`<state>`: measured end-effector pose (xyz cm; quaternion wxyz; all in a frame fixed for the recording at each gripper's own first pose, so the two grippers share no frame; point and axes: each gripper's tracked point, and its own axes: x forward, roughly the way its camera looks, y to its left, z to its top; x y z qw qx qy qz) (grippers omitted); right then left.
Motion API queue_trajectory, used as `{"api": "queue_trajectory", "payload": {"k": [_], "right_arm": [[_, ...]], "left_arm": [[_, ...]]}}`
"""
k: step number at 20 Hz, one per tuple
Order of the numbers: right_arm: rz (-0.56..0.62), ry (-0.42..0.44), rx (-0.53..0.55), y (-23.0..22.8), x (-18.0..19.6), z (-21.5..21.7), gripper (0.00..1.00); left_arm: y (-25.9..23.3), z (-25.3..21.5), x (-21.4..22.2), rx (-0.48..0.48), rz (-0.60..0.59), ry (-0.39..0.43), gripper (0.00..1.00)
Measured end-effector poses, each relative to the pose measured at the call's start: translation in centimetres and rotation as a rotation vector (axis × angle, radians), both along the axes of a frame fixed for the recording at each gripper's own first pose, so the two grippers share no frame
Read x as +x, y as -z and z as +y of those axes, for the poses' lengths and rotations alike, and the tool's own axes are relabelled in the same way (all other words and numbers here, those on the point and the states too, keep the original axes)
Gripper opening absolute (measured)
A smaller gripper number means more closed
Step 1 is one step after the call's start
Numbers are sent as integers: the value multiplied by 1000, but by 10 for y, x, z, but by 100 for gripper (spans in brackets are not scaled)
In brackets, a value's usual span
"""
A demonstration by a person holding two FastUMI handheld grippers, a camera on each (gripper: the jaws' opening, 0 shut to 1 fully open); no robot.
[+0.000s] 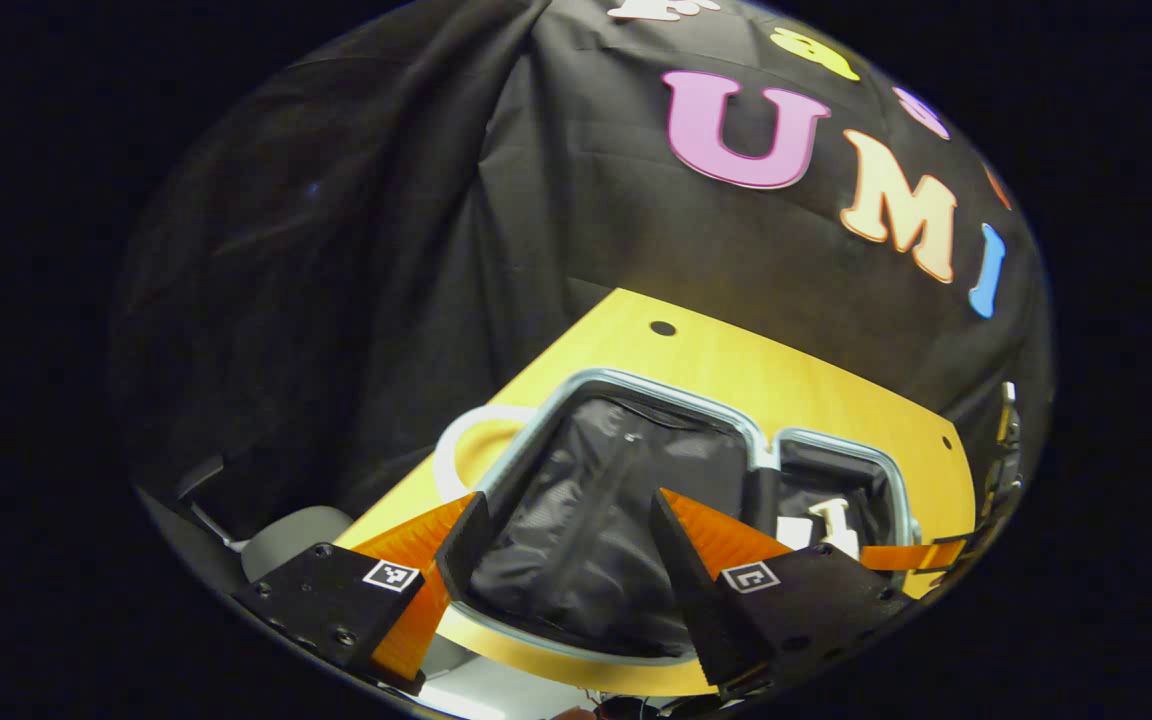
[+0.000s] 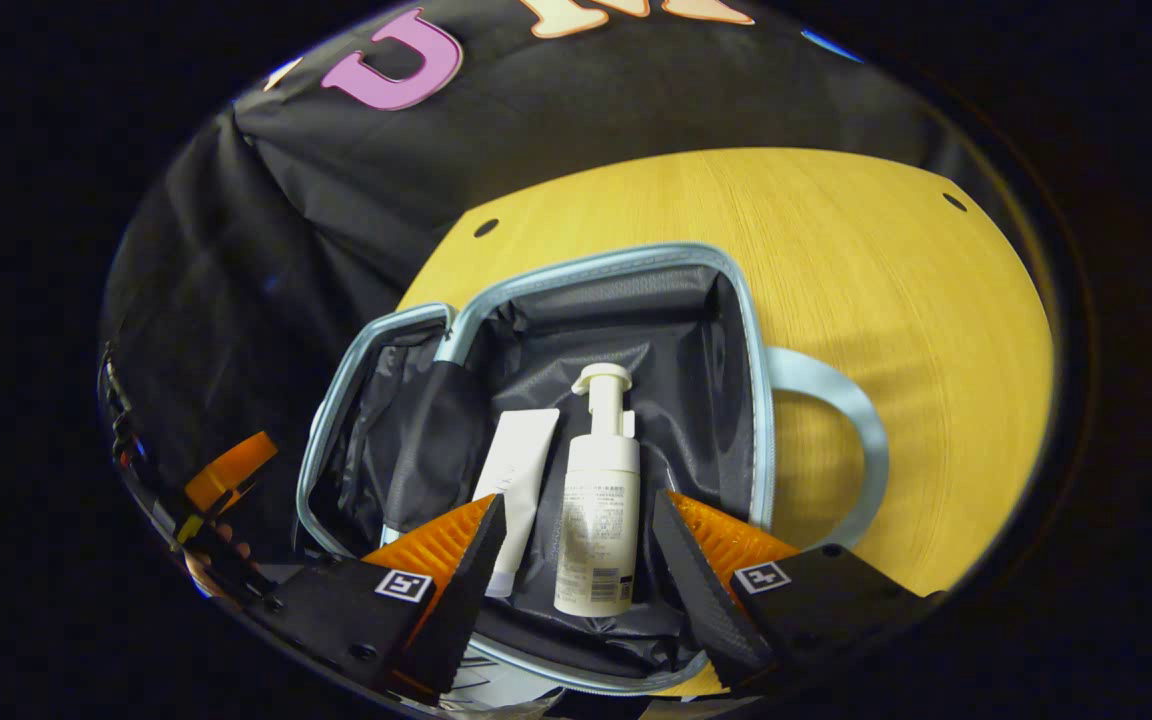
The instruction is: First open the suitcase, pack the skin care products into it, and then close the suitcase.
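Note:
The light-blue-rimmed suitcase (image 1: 636, 385) lies open on the yellow table (image 1: 736, 370). My left gripper (image 1: 568, 500) hangs open over the half lined in black, with nothing between its fingers. In the other half (image 2: 596, 262) a white pump bottle (image 2: 601, 470) and a white tube (image 2: 521, 455) lie side by side. My right gripper (image 2: 578, 500) is open just above them, its fingers either side of the bottle and apart from it. The left gripper view shows the bottle (image 1: 836, 520) in the far half, with an orange finger of the right gripper (image 1: 911, 555) beside it.
The suitcase's pale handle loop (image 2: 856, 420) rests flat on the table (image 2: 886, 280), which stretches bare beyond it. Black cloth hangs behind the table's far edge. A pale grey object (image 1: 291, 540) sits off the table's near left corner. The left gripper's orange finger (image 2: 231, 465) shows at left.

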<state>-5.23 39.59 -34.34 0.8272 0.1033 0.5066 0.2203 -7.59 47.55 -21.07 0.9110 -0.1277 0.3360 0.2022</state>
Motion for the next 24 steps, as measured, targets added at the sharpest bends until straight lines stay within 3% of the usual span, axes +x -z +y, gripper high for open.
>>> {"api": "queue_trajectory", "payload": {"k": [1,2,6,13,14,17,18,19,20,22,24], "right_arm": [[-36,-5,14,-9,2,-5,89],[-69,-4,23,-16,6,-12,94],[-152,26,25,-39,15,-48,94],[-161,126,-49,-41,22,-114,94],[-159,136,-58,-41,23,-119,94],[-167,155,-76,-43,28,-129,94],[-172,158,-77,-46,29,-132,89],[-178,159,-80,-46,29,-133,94],[-187,160,-89,-47,29,-137,95],[-198,157,-91,-49,26,-141,94],[-210,149,-89,-51,25,-145,95]], "left_arm": [[0,15,3,7,7,-8,94],[11,27,8,8,21,-16,94],[44,72,27,21,91,-28,94],[108,107,30,-50,229,-49,94],[116,110,28,-62,249,-49,97],[129,113,30,-122,255,-59,88],[137,111,27,-140,276,-57,86],[147,109,20,-156,320,-54,67],[150,91,23,-249,328,-40,49],[143,95,32,-252,290,-66,12],[120,90,31,-222,278,-34,2]]}}
